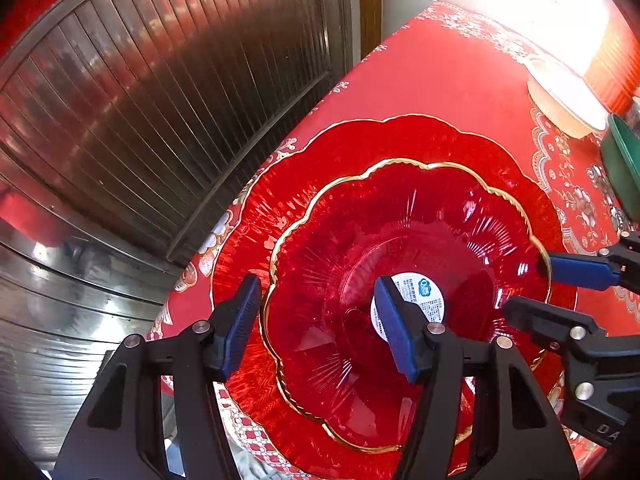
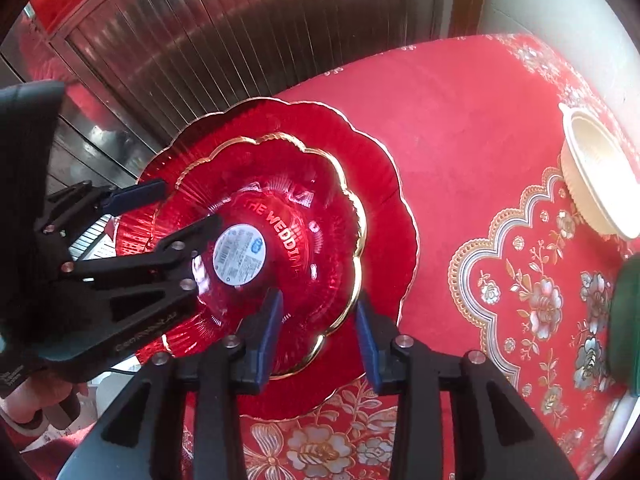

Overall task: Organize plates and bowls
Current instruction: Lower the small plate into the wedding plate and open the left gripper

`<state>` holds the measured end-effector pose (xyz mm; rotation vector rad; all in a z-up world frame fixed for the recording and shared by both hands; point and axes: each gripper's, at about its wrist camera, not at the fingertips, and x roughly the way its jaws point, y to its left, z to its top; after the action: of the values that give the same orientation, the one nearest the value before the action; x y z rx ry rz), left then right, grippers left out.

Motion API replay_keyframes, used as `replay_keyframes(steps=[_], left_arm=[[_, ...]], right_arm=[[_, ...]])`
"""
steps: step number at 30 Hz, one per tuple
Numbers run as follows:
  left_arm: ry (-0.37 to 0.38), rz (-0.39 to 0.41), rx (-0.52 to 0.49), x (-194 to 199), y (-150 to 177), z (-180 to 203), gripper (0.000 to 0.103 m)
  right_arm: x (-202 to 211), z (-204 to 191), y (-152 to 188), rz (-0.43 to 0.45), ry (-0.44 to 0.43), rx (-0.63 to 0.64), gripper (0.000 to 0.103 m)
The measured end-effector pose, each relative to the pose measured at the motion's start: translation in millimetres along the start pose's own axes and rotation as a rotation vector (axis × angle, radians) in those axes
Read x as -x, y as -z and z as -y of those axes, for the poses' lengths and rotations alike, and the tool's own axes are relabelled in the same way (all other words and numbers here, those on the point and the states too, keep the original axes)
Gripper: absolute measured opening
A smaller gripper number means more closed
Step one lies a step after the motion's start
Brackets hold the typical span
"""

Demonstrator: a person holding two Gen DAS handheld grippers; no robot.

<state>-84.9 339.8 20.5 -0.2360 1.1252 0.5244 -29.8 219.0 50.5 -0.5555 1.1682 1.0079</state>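
Red glass, gold-rimmed: a smaller scalloped plate (image 1: 404, 280) sits nested inside a larger scalloped plate (image 1: 460, 140), both at the near left part of the desk (image 2: 472, 120), which wears a red floral cloth; the larger plate's left rim seems to overhang the desk edge. A round white label (image 2: 239, 255) shows at the middle of the smaller plate, and white lettering arcs beside it. Left tool (image 1: 318, 324): jaws apart, one blue pad outside the smaller plate's left rim, the other over its centre by the label — straddling the rim, not pinching it. Right tool (image 2: 320, 344): also spread, straddling the near rim of the same plate, pads clear of the glass as far as I can tell. So neither tool grips anything. Progress, my reading: the two red plates look already stacked, that part done or being finished. Left to sort: a cream ribbed bowl (image 2: 596, 176) at the far right of the desk, well apart from the stack, and a dark green dish (image 2: 624, 320) at the right edge, only partly in view; whether it is a bowl or a plate I cannot tell. Something pale sits below the green dish, too cropped to name. Behind the desk, a ribbed metal shutter (image 1: 160, 100).
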Motion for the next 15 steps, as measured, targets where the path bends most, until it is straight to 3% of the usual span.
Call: replay_keyframes(steps=[3,8,15], left_arm=[[0.003,0.010,0.019,7.1,-0.1,-5.1,0.059],[0.041,0.047,0.047,36.2,-1.9,-13.7,0.059],[0.122,0.095,0.038,79.6,-13.8,5.9,0.063]], right_arm=[[11.3,7.7,2.0,0.025,-0.018,-0.032,0.048],[43.1,39.4,10.2,0.115,-0.159,-0.170,0.054],[79.8,94.2,40.8,0.200,-0.233,-0.364,0.056]])
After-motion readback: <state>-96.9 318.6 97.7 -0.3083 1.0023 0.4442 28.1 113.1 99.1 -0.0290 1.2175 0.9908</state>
